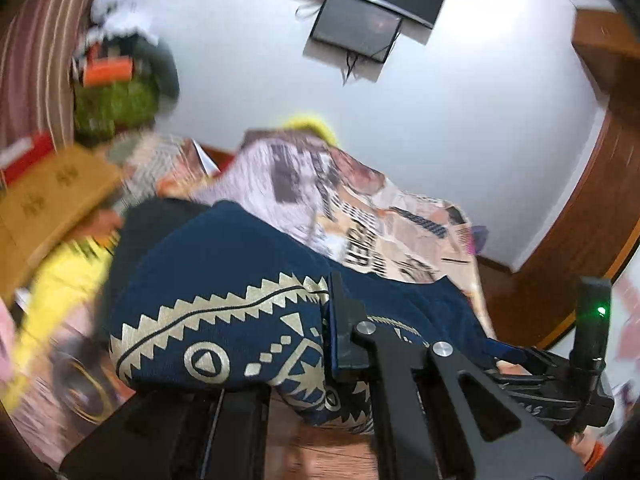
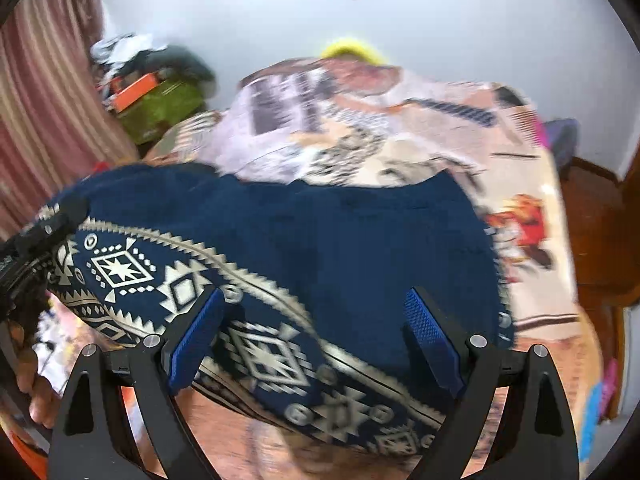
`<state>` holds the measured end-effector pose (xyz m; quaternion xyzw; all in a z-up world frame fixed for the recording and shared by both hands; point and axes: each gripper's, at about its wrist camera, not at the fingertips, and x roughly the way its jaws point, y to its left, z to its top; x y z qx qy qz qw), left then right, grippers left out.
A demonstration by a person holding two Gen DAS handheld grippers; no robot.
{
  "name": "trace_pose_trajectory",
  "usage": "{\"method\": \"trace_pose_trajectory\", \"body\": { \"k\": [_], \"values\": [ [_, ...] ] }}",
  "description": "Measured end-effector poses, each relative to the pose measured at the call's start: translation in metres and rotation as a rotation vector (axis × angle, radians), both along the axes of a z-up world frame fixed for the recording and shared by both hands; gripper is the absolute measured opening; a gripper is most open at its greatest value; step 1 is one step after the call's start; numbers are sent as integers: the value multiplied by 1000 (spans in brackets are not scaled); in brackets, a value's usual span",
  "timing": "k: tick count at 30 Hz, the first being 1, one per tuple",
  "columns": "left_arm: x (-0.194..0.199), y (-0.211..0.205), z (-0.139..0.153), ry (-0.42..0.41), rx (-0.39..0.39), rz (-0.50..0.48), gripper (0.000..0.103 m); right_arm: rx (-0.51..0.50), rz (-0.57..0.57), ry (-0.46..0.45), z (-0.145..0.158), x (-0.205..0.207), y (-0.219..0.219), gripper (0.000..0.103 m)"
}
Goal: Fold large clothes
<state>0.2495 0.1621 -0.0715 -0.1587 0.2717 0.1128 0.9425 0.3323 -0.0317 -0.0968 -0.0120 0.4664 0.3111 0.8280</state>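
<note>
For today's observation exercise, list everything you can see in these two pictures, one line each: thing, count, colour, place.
garment: one, navy with cream pattern, spread on the bed, one edge lifted
bedspread: one, pink and cream print, under the garment
curtain: one, pink striped, left
screen: one, black, on the white wall
cardboard box: one, brown, left
green bag: one, by the curtain
left hand-held gripper: black, shut on the garment
right hand-held gripper: black with blue pads, open over the garment

A patterned bedspread [image 2: 532, 184] covers the bed, a cardboard box [image 1: 48, 204] beside it, striped curtain [image 2: 44, 92] behind
</note>
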Motion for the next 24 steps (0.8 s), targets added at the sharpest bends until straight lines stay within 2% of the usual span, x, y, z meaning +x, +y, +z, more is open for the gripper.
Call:
{"method": "trace_pose_trajectory", "body": {
  "k": [3, 7, 9, 12, 15, 18, 20, 22, 24],
  "values": [
    [3, -4, -7, 18, 84, -4, 6, -12, 55, 62, -28, -7, 29, 90],
    [16, 1, -34, 89, 104, -26, 5, -51, 124, 150, -70, -14, 59, 91],
    [21, 1, -41, 99, 102, -40, 5, -75, 127, 120, -76, -18, 65, 94],
    [22, -13, -33, 91, 146, -81, 5, -84, 165, 115, -72, -20, 63, 94],
    [27, -33, -23, 76, 177, -146, 5, -51, 151, 136, -58, -16, 39, 94],
    [42, -65, -19, 66, 192, -235, 5, -22, 52, 86, -39, -17, -10, 94],
    [51, -88, -23, 85, 203, -300, 5, -10, -30, 58, -28, -18, -53, 94],
    [60, -122, -32, 110, 250, -371, 5, -25, -123, 44, -23, -16, -93, 94],
    [67, -151, -48, 150, 248, -459, 5, -43, -195, 35, -18, -16, -123, 94]
  ]
}}
